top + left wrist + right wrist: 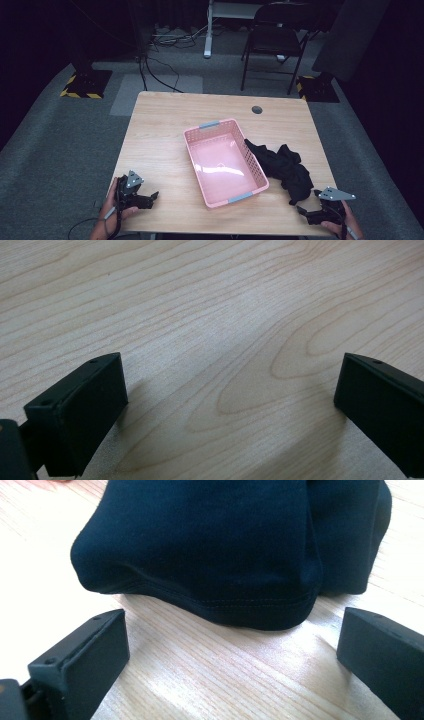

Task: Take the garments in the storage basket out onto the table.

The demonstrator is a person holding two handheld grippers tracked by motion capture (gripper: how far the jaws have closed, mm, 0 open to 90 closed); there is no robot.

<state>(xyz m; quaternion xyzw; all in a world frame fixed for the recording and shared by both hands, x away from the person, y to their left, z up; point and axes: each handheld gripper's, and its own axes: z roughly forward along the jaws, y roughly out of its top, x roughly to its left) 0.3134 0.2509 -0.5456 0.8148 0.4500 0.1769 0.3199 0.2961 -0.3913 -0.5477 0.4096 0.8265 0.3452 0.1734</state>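
Observation:
A pink plastic basket (252,167) with grey handles sits empty in the middle of the wooden table (165,130). A crumpled black garment (282,165) lies just right of it. My right gripper (301,210) rests at the table's front right, open, its jaws pointing at the garment's hemmed edge (240,612), a short gap away. My left gripper (155,196) lies at the front left corner, open, over bare wood (225,340) with nothing between its jaws.
A round cable hole (257,109) is set near the table's far edge. Beyond the table stand a black folding chair (275,40), a white desk leg (208,30) and floor cables (165,40). Grey carpet surrounds the table.

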